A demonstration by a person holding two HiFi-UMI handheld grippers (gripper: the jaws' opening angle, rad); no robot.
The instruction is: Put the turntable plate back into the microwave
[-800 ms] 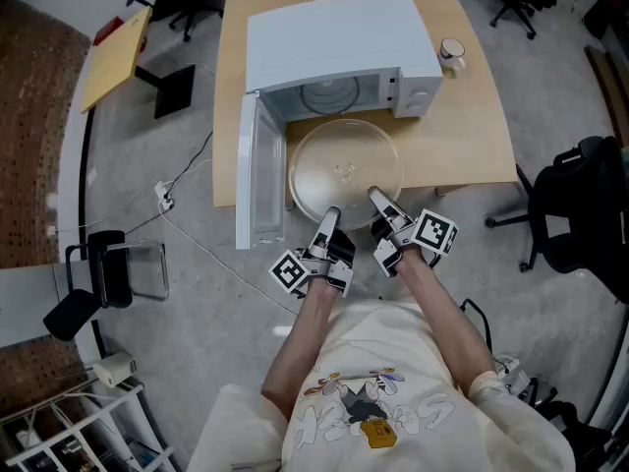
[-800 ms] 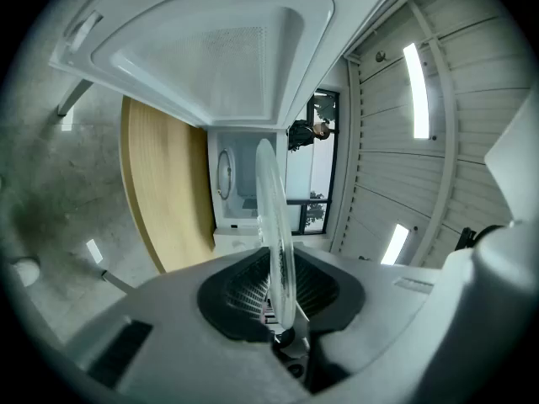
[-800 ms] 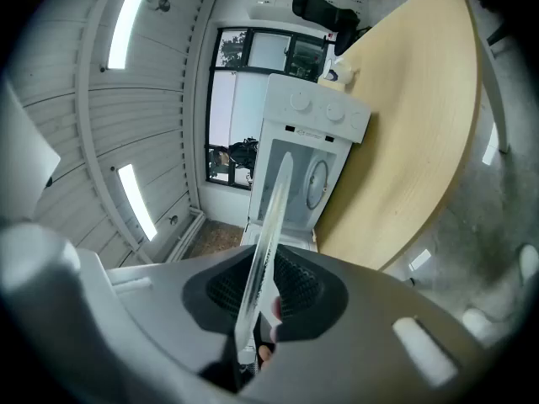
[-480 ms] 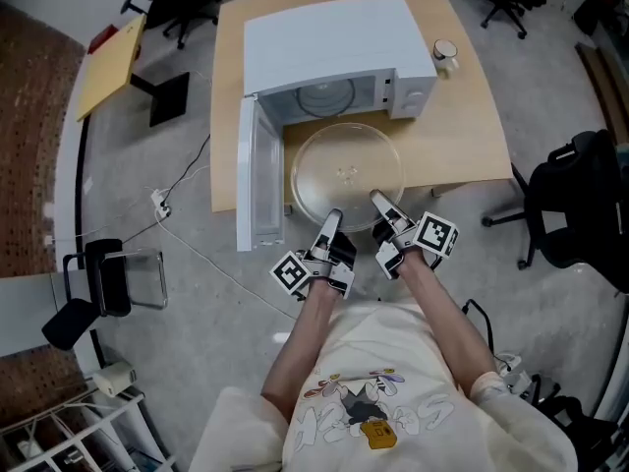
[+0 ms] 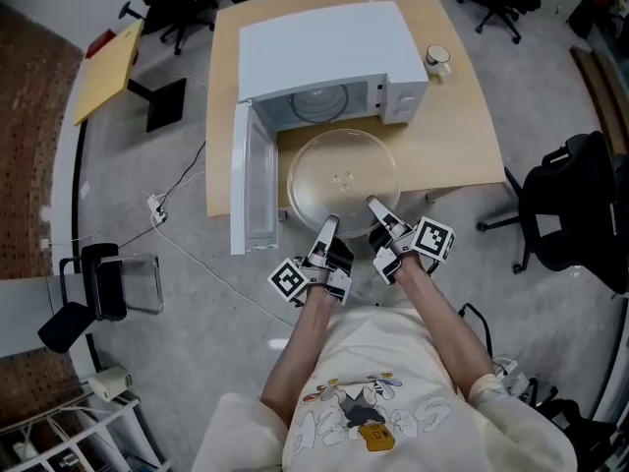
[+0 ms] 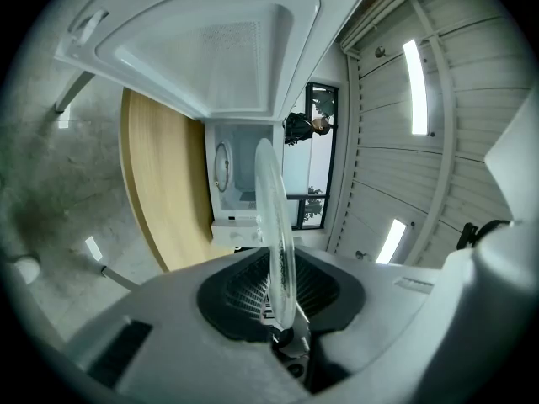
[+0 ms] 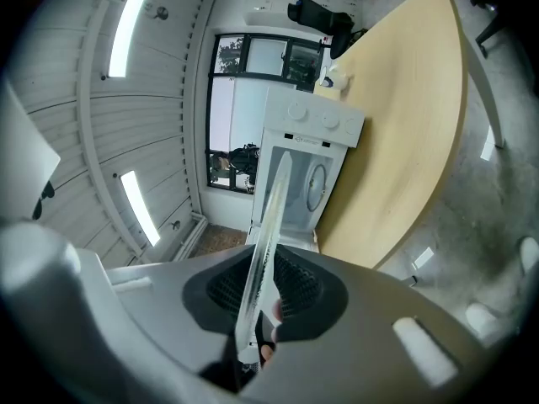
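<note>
Both grippers stay clamped on the glass plate as I work the rig from afar. My left gripper [image 5: 327, 226] pinches the near rim of the turntable plate [image 5: 342, 177], and in the left gripper view the glass runs edge-on between its ribbed black pads [image 6: 236, 289]. My right gripper [image 5: 374, 206] bites the same rim just beside it. In the right gripper view the plate again stands as a thin clear blade between the pads [image 7: 299, 289].

The plate is held roughly level in front of the open cavity [image 5: 319, 101] of the white microwave [image 5: 324, 42]. Its far edge lies near the opening and its near edge juts past the edge of the wooden table [image 5: 462, 131] toward me. I cannot tell whether the glass touches the tabletop. The microwave door [image 5: 246, 180] hangs wide open to the left of the plate.

A white mug [image 5: 436, 59] sits on the table to the right of the microwave. A black office chair [image 5: 575, 205] stands on the floor to the right of the table.

Against the pictures from under a second ago, little has changed. The grip is the same and the plate has kept its place before the opening. Only the head camera's framing has slid, setting the table and microwave a touch further left.
</note>
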